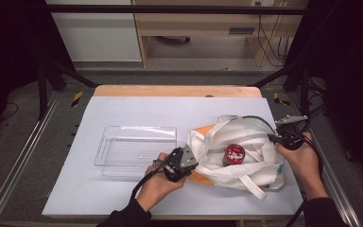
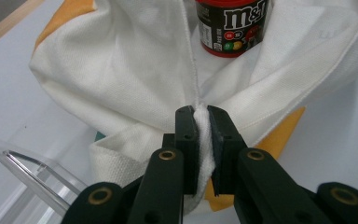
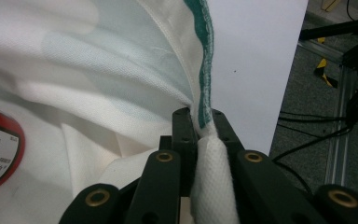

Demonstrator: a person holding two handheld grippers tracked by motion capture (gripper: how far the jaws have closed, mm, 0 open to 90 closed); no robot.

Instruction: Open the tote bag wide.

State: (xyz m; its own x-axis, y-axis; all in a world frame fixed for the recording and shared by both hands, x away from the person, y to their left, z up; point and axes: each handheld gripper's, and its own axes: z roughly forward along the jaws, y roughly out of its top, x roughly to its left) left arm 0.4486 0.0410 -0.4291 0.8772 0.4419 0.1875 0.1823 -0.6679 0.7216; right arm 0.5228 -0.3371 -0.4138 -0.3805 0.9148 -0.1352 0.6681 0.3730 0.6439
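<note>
Left gripper (image 2: 200,114) and right gripper (image 3: 199,116) each clamped on opposite rims of white cloth bag (image 1: 246,142), M&M's tub (image 1: 234,154) inside

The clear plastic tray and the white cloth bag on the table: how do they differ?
The clear plastic tray is rigid, see-through and has nothing in it; the white cloth bag is soft, crumpled and holds a red-lidded candy jar. The tray sits untouched; the bag's edges are pinched by the left gripper and right gripper. Both rest on the white tabletop.
</note>
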